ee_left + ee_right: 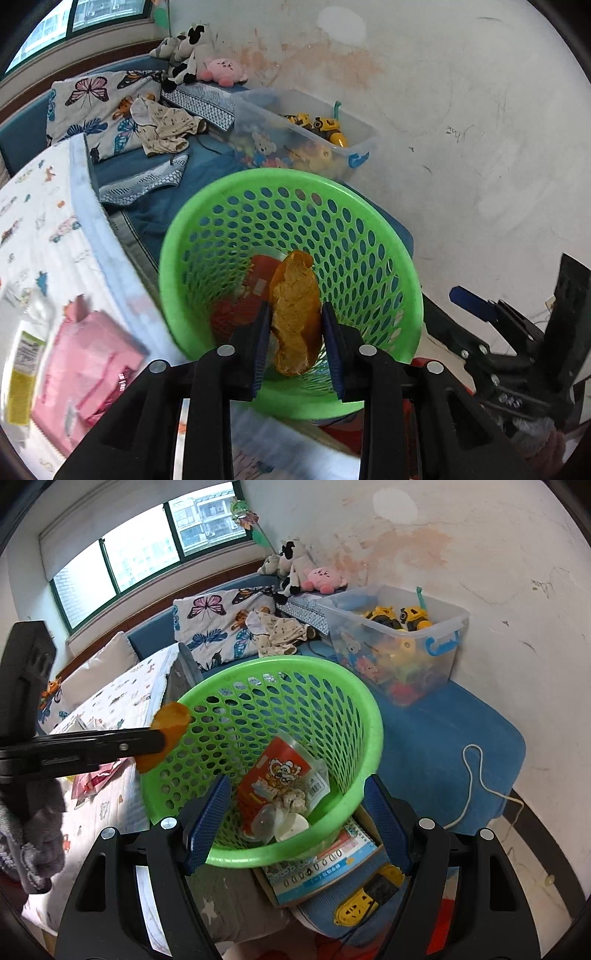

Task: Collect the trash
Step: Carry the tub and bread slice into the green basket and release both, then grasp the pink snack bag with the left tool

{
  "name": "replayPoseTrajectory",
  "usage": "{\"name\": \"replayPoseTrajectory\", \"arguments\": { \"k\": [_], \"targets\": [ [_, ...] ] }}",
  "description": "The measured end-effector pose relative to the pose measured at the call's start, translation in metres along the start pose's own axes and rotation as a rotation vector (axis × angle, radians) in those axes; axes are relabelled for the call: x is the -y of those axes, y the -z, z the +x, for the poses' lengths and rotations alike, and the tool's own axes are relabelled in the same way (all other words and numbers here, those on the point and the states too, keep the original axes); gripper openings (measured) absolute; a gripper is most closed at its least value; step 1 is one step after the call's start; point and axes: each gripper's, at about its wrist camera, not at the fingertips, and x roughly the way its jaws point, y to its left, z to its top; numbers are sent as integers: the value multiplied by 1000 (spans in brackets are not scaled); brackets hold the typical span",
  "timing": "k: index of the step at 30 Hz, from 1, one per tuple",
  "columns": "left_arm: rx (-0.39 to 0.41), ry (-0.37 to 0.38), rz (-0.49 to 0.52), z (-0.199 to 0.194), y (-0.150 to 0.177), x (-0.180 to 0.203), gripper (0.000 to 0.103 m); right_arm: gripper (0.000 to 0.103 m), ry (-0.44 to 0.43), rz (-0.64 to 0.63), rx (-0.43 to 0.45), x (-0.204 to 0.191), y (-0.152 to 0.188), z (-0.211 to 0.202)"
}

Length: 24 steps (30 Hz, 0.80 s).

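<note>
A green perforated basket (391, 332) is tilted toward me. My left gripper (297, 332) is shut on an orange peel (295, 314) and holds it over the basket's mouth. In the right wrist view the left gripper (162, 744) reaches in from the left with the peel (166, 734) at the basket's rim. My right gripper (295, 812) is shut on the green basket (347, 709), its blue pads astride the near rim. Inside lie a red snack wrapper (273, 779), clear plastic and a white lid (291, 825).
A pink packet (92, 365) and a yellow-labelled wrapper (22, 373) lie on the white quilt at left. A clear toy bin (402, 642) stands on the blue bed by the wall. A booklet (325, 867) and a yellow plug (365, 897) lie under the basket.
</note>
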Motion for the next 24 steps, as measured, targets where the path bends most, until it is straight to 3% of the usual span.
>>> {"name": "replayPoseTrajectory", "arguments": {
  "k": [5, 13, 18, 22, 24],
  "targets": [
    [13, -4, 9, 6, 3, 4, 56, 75, -3, 11, -1, 1, 3, -2],
    [49, -55, 25, -20, 20, -11, 56, 75, -9, 6, -2, -6, 4, -5],
    [59, -149, 58, -41, 38, -37, 56, 75, -28, -3, -4, -16, 5, -5],
    [48, -214, 47, -52, 52, -69, 69, 75, -48, -21, -7, -29, 4, -2],
    [44, -233, 43, -55, 57, -80, 70, 75, -56, -29, -10, -34, 5, -1]
  ]
}}
